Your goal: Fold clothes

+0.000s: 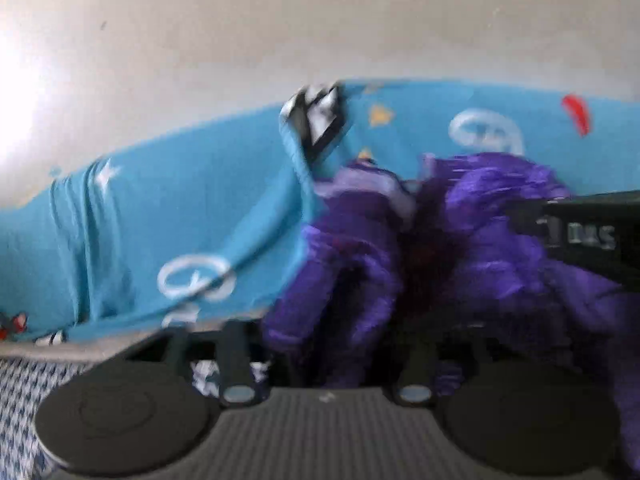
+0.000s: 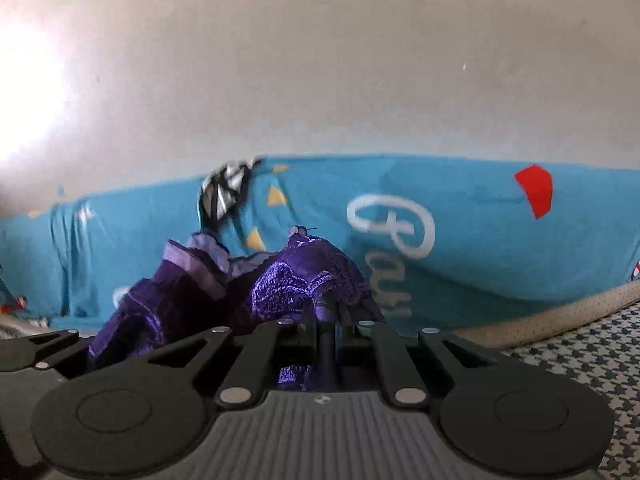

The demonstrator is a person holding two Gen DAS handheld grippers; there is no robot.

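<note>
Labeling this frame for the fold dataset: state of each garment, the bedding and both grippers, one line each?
Purple garment: bunched, unfolded, lifted at one edge.
Right gripper: jaws shut on the purple garment.
Left gripper: jaws apart, purple cloth between them; grip unclear, view blurred.
Blue sheet: spread over the bed, creased at left.
Black-and-white item: lying on the sheet, too blurred to identify.

White cursive lettering on the blue sheet [image 2: 460, 240] begins "Pa"; the rest is hidden. A label on the black device [image 1: 592, 232] shows mirrored letters resembling "DAS", blurred.
</note>
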